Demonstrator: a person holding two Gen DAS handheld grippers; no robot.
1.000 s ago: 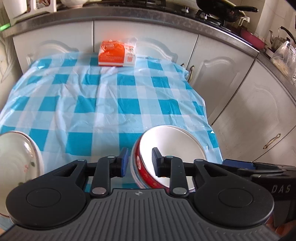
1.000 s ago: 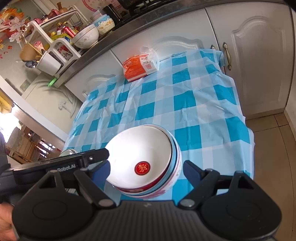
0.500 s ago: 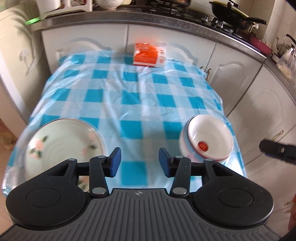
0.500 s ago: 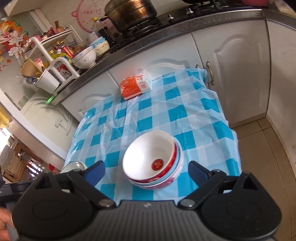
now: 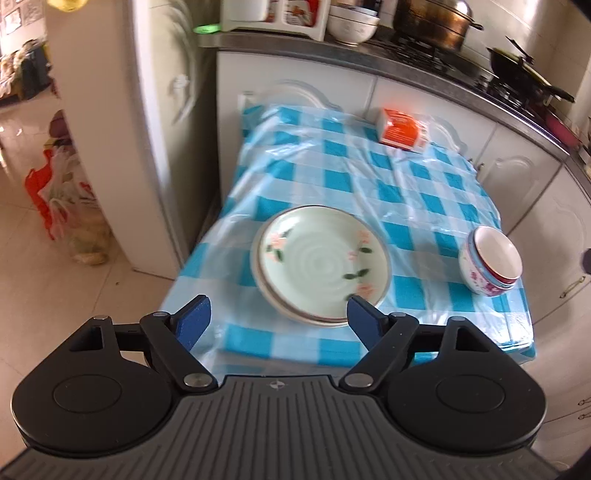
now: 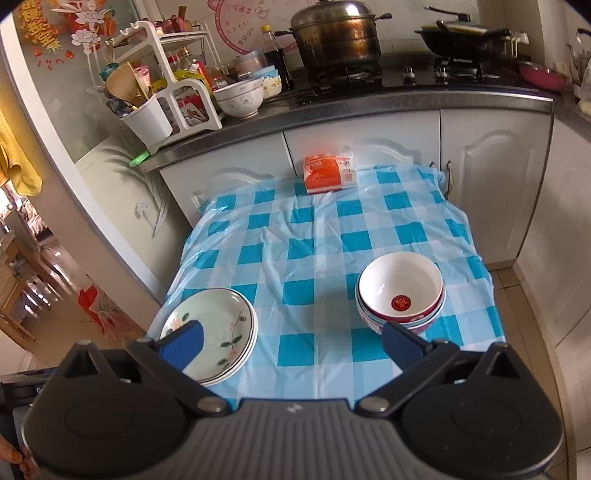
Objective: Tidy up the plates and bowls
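Observation:
A stack of pale green floral plates (image 5: pixel 320 263) sits at the table's near left; it also shows in the right wrist view (image 6: pixel 214 328). A stack of nested bowls (image 5: pixel 489 260), white inside with a red mark, stands at the near right (image 6: pixel 400 293). My left gripper (image 5: pixel 279 317) is open and empty, held back above the table's near edge in front of the plates. My right gripper (image 6: pixel 295 345) is open and empty, also pulled back from the near edge, between the plates and the bowls.
The table wears a blue-and-white checked cloth (image 6: pixel 325 240). An orange packet (image 6: pixel 328 173) lies at its far edge against white cabinets (image 6: pixel 491 177). The counter holds a rack (image 6: pixel 166 96), a bowl (image 6: pixel 240 98) and pots (image 6: pixel 336 33). A red bag (image 5: pixel 55 199) sits on the floor left.
Both grippers have drawn back and up from the bowls. The left gripper let go of the bowl rim, opened wide and swung left over the plates. The bowls stay stacked.

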